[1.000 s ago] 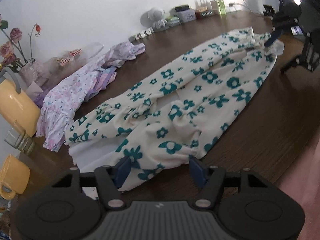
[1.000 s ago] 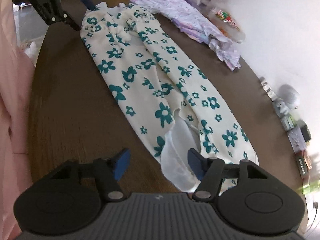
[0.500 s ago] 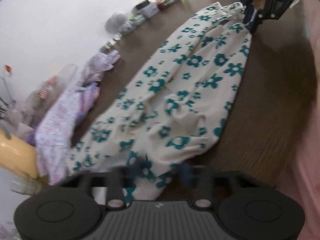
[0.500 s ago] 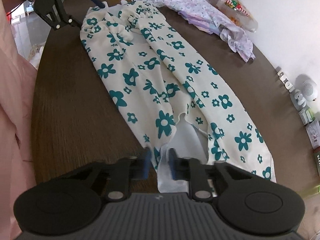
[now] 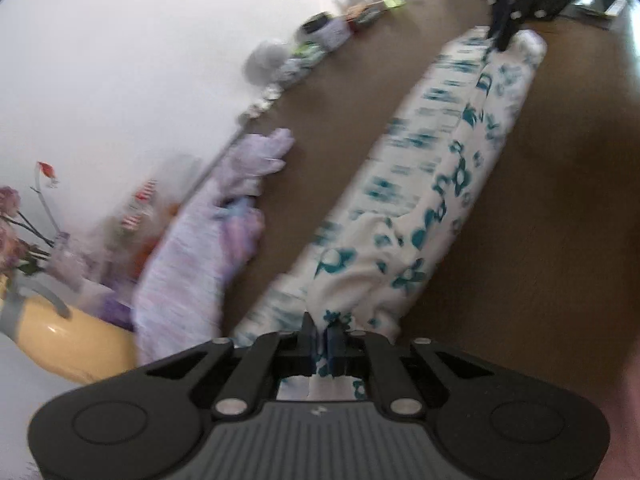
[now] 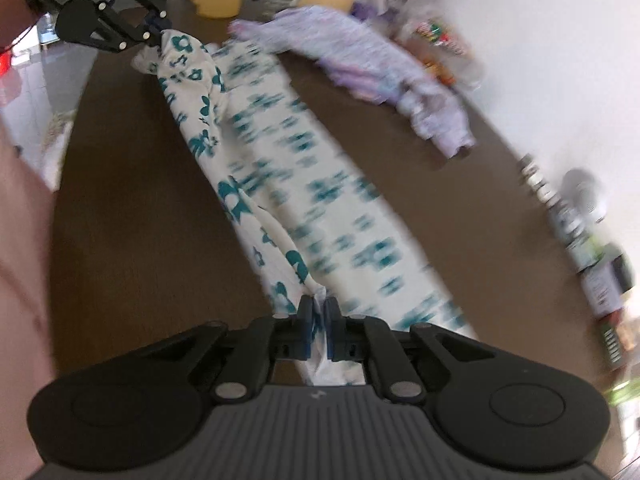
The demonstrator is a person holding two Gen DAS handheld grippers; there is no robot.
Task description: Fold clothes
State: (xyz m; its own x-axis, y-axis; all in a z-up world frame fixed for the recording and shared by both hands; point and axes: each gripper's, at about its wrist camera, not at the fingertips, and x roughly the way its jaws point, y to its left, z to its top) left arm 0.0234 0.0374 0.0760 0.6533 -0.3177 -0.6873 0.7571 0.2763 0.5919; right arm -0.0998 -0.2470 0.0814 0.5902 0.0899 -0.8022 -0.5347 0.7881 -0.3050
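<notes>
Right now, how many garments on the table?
2 that I can tell. The teal-flowered cream garment runs down the table's middle, each end pinched in tongs. A lilac floral garment lies beside it near the wall; blur may hide more.
</notes>
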